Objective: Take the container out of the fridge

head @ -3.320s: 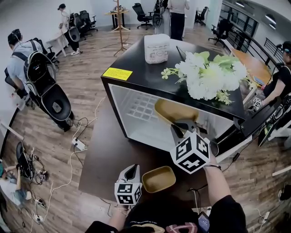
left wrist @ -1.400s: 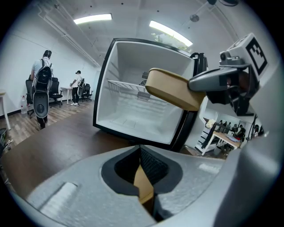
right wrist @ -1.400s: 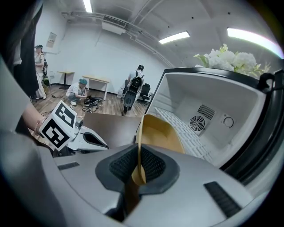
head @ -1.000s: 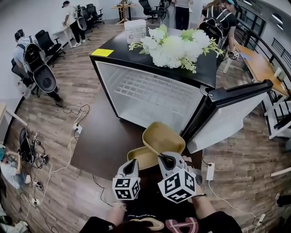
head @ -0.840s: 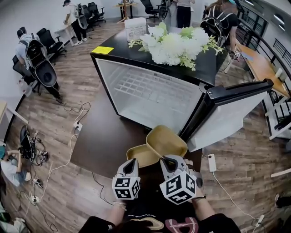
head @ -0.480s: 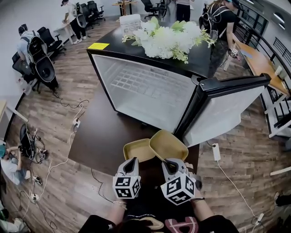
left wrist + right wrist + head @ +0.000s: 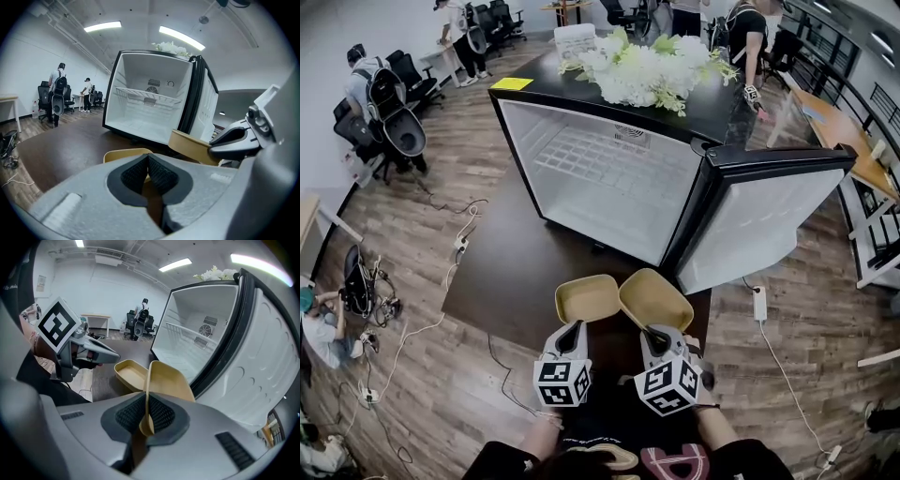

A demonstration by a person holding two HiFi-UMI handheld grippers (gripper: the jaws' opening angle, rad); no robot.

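Tan container (image 7: 654,298) is hanging tilted in right claw (image 7: 655,334), pinched by its rim, 6 o'clock of the open fridge (image 7: 609,183). Left claw (image 7: 573,329) is sitting closed, empty, second container (image 7: 587,297) at its 12 o'clock.

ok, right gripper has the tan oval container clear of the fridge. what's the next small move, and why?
Probably lower the right gripper until the tan oval container sits flat on the dark brown table, then open. Its jaws are shut on the rim, and the container is tilted, beside a second tan container already on the table. The open white fridge looks empty.
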